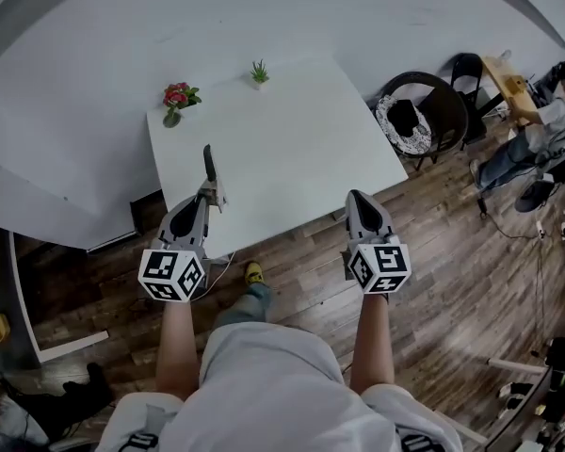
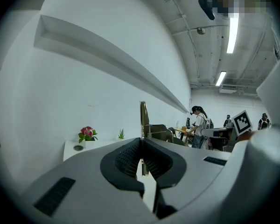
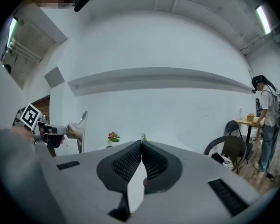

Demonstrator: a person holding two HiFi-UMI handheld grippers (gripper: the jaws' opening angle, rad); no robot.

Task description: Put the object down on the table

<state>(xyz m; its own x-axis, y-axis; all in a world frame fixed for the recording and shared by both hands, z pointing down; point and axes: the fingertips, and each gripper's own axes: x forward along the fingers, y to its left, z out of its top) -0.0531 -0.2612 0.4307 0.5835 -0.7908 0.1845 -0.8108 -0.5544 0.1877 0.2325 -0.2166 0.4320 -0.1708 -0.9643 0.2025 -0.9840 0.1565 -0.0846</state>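
The left gripper (image 1: 210,196) has its jaws clamped on the handle of a metal scraper (image 1: 208,166), whose flat blade stands upright ahead of the pads, edge-on in the left gripper view. The scraper is held in the air over the near left part of the white table (image 1: 292,149), not lying on it. The right gripper (image 1: 358,201) hovers at the table's near edge, its jaws pressed together with nothing between them. A pot of red flowers (image 1: 177,97) and a small green plant (image 1: 259,72) stand along the far edge.
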